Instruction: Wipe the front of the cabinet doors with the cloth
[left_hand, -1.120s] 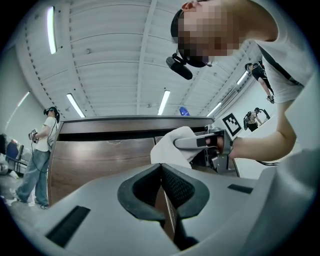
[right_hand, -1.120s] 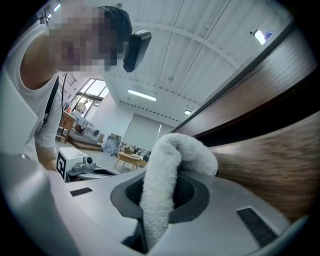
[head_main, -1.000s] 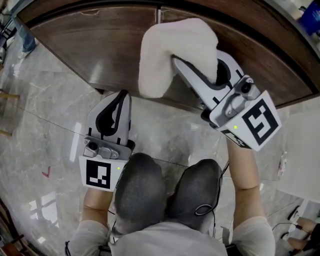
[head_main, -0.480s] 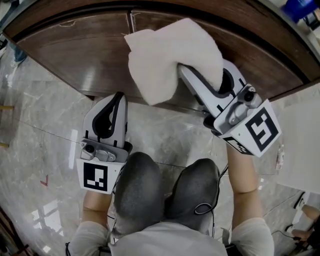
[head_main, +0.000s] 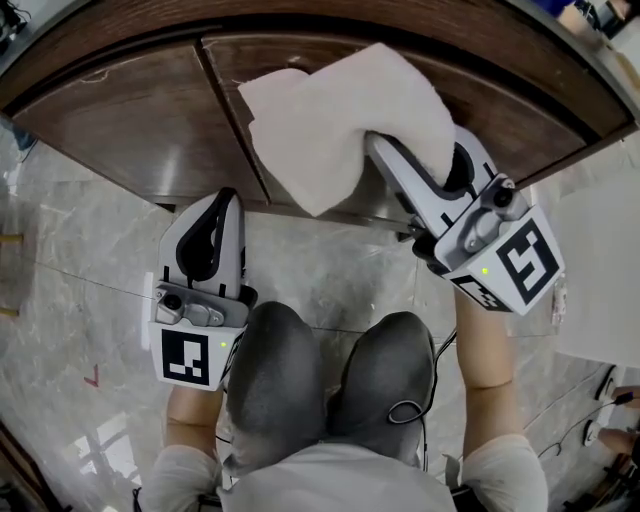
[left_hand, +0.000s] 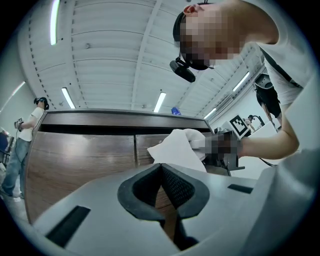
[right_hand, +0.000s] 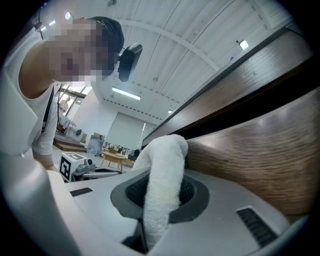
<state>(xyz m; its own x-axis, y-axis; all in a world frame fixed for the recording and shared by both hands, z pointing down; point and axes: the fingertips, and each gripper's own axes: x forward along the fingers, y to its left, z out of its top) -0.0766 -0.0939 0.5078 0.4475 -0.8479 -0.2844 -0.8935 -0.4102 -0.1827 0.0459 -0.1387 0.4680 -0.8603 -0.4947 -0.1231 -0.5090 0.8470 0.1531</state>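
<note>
A white fluffy cloth is pressed flat against the brown right cabinet door, just right of the seam to the left door. My right gripper is shut on the cloth, its fingertips buried under the fabric. In the right gripper view the cloth runs up between the jaws of the right gripper, with the wood door close by. My left gripper hangs low before the cabinet base, shut and empty. In its own view the left gripper faces the doors and the cloth.
A grey marble floor runs under the cabinet. The person's knees sit between both grippers. A dark recess runs under the countertop above the doors. Another person stands far left of the cabinet.
The cloth and right gripper have slid rightward along the cabinet, from across the door seam onto the right door, and the cloth has spread wider. The left gripper stayed low and shut.
</note>
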